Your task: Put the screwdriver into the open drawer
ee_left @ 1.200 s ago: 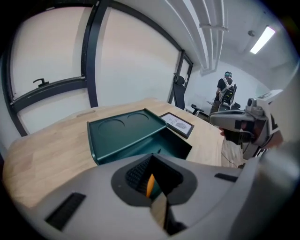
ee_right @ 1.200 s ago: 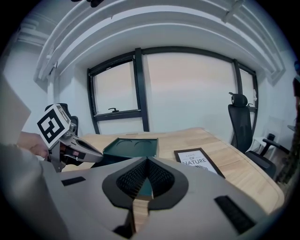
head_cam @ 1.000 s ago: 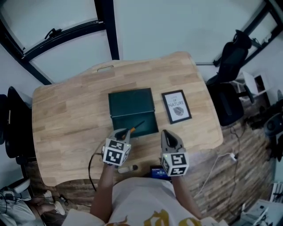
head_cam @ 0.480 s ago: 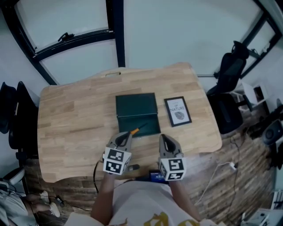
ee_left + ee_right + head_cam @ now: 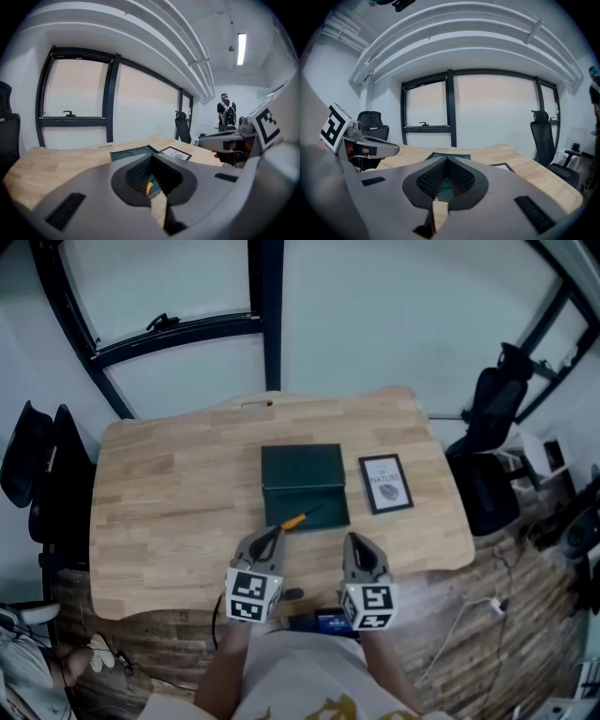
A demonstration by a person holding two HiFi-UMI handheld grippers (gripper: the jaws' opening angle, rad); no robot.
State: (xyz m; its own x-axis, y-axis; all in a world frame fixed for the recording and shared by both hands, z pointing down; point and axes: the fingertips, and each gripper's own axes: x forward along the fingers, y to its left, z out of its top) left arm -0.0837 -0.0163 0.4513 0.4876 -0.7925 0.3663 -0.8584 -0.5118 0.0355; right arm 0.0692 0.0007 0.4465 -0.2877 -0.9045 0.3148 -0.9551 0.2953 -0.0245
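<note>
— Grippers first: how do they stand?

— Your left gripper has its jaws pressed together with nothing pinched. Through the gap behind its pads only a sliver of orange shows, and that lies farther out on the table. Your right gripper is the same, jaws closed on nothing. Both hang over the near edge of the table, side by side and apart from each other. Each carries its marker cube, printed with black-and-white square patterns.

— And the screwdriver?

— You'll find the screwdriver just beyond your left gripper and not touching it. It lies in the open drawer, near that drawer's front left corner. Its orange handle points toward you and its dark shaft slants away to your right. Whether the handle leans on the front rim, I can't tell.

— What does the drawer belong to?

— It is pulled out toward you from a low dark green cabinet in the middle of the table. From your left gripper view, the cabinet's top shows two round shapes.

— Any writing?

— Just right of the cabinet a black framed print lies flat. Its small heading looks like "NATURE", set above a grey rounded picture; the smaller print is too fine to read.

— Beyond that?

— Past the far edge stands a black-framed window. A black office chair is off to your right.
</note>
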